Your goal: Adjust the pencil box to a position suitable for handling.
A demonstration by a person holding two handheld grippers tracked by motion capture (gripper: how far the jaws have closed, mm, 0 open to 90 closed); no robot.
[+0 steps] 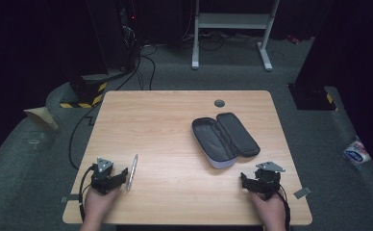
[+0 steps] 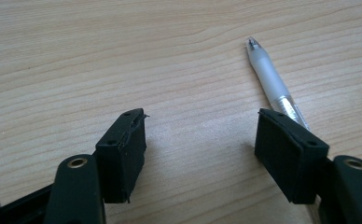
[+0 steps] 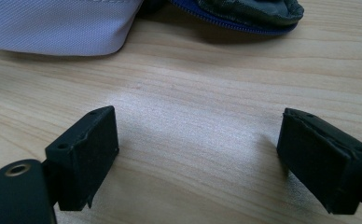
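Here, both grippers low at the near edge of the surface point(image 1: 175, 110), pen and case between them.

Left gripper point(image 1: 119, 179): jaws spread, pinching nothing; the pen point(image 1: 133, 172) lies flat just beside its right jaw, tip pointing away, apart from the pads. Mid-right: case point(image 1: 224, 139) unzipped, lid folded open, pale lining up. Right gripper point(image 1: 247, 182): jaws spread wide over bare wood, case's near corner just ahead, not touching.

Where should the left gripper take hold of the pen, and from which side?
Grip the pen across its clear mid-barrel, coming from above. It lies flat on the table, just right of the open left gripper, so the jaws should straddle its thin width.
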